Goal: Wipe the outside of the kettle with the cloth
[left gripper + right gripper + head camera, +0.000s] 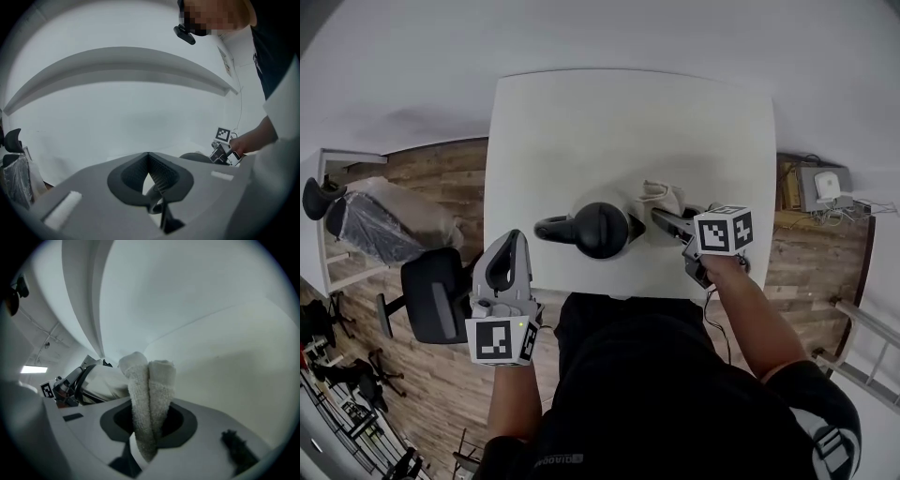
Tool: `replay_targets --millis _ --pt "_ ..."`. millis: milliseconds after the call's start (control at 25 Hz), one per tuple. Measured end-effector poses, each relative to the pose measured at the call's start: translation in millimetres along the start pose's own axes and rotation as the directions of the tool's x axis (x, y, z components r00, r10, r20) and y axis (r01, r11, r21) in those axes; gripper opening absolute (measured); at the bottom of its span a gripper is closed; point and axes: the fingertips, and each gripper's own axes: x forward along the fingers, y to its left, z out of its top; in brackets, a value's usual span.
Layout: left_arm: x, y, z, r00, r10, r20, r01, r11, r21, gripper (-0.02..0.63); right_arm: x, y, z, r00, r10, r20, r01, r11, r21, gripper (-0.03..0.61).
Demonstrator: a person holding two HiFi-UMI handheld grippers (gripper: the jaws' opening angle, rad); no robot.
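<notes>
A metal kettle (602,228) with a black lid and a handle pointing left stands near the front edge of the white table (628,122). A beige cloth (662,196) lies bunched against the kettle's right side, and my right gripper (664,219) is shut on it. In the right gripper view the folded cloth (148,390) fills the jaws, with the kettle (108,379) just behind on the left. My left gripper (508,255) hangs shut and holding nothing off the table's front left corner, away from the kettle. In the left gripper view its ribbed pads (161,171) meet at the tip.
A black office chair (436,295) and a plastic-covered chair (389,220) stand on the wooden floor at the left. A box with cables (825,187) sits at the right, with metal rails (862,361) below it.
</notes>
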Motion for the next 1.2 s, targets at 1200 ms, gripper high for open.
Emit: replay_targets --millis 1200 --pt "57.5 48.7 -40.9 0.98 -0.19 -0.062 0.188 0.981 -0.037 0.006 25.6 -48.6 -26.9 0.979 -0.206 0.006 0.203 0.969 0.141 0.091"
